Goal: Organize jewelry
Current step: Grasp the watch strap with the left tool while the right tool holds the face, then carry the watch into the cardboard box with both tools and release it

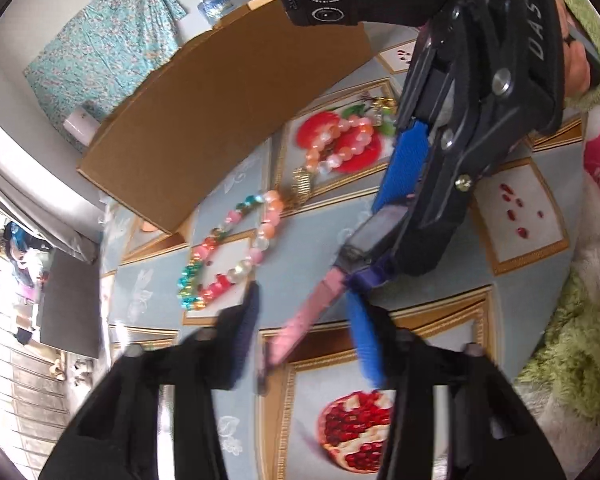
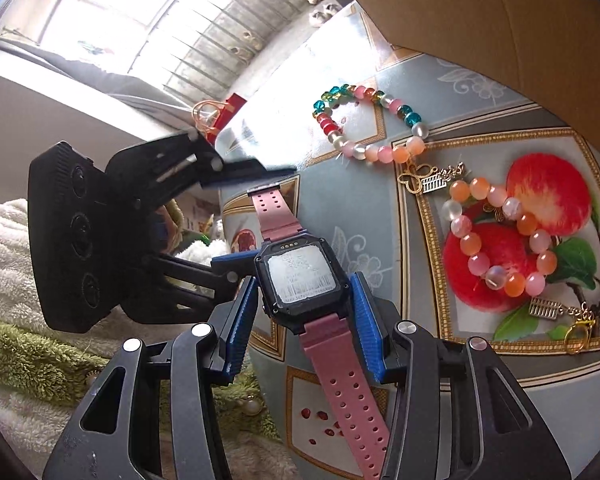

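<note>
A brown cardboard box (image 1: 220,120) stands on the fruit-patterned table (image 2: 380,208), beyond both grippers. The right gripper (image 2: 306,316) has its blue fingers (image 2: 366,320) clamped on the black square watch with pink perforated strap (image 2: 300,276), held back upward. The left gripper's (image 1: 304,320) fingers stand apart around the strap end, not pressing it, and two beaded bracelets (image 1: 228,252) lie just beyond them.

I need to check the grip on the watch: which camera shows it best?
The right wrist view: the watch sits sharp and centred, back up, its case clamped by the right gripper. The left wrist view shows only a blurred pink strap and part of the case under the right gripper.
</note>
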Available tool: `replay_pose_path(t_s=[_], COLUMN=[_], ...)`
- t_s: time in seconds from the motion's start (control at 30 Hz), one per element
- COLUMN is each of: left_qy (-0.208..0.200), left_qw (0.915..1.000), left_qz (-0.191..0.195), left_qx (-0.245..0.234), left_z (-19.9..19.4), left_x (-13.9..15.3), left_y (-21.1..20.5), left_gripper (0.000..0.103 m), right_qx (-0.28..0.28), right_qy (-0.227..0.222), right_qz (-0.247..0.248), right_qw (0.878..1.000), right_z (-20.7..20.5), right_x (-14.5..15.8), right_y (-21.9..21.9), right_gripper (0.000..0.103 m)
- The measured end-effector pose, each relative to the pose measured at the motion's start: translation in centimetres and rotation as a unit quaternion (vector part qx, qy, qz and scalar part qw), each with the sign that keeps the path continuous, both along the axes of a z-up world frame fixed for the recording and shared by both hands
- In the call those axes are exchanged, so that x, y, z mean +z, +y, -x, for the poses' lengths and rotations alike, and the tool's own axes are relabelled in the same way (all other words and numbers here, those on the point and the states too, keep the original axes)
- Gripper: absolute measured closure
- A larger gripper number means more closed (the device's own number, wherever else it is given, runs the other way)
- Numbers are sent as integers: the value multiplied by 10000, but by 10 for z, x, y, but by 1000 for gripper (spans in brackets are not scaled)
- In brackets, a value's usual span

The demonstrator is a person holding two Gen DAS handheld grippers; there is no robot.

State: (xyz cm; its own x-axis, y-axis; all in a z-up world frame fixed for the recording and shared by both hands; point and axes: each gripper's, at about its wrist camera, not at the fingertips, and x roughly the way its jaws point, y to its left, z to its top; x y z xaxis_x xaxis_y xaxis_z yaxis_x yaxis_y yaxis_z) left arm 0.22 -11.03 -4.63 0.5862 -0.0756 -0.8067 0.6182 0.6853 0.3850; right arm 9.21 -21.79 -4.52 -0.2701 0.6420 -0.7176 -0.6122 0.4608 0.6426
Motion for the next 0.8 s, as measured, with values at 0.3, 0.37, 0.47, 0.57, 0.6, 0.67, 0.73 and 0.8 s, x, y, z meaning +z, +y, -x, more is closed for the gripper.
replay_pose_path(t_s=[0.3,0.37,0.47,0.57,0.6,0.67,0.73,0.8], left_qy=[576,586,535,522,525,527,501,427], left_qw=[9956,9951,9955,9949,9944,9935,9929,9925], left_qz=[527,569,565,648,690,768,838,928], left_qx=[519,552,544,569,597,651,684,671], left_z=[-6,-5,-4,-3,-3,-5,-4,-1], left_x=[3,3,2,2,3,2,3,6], left_y=[4,5,5,6,6,8,9,11], left_gripper=[92,92,92,92,92,92,93,95], right_qx=[-361,-574,-864,-1016,-1049,-1112,-1230,-1405], right_qy=[-1210,-1411,-1832,-2359,-2521,-2810,-3009,-3192], right_qz=[634,763,1092,1611,1783,2056,2189,2268], right_qw=[9900,9854,9732,9529,9453,9308,9200,9094], right_z=[39,46,58,70,74,85,92,96], right_x=[12,12,12,11,11,12,13,15], right_y=[0,-5,-11,-9,-8,-1,3,12], right_gripper=[54,54,56,73,81,94,99,102])
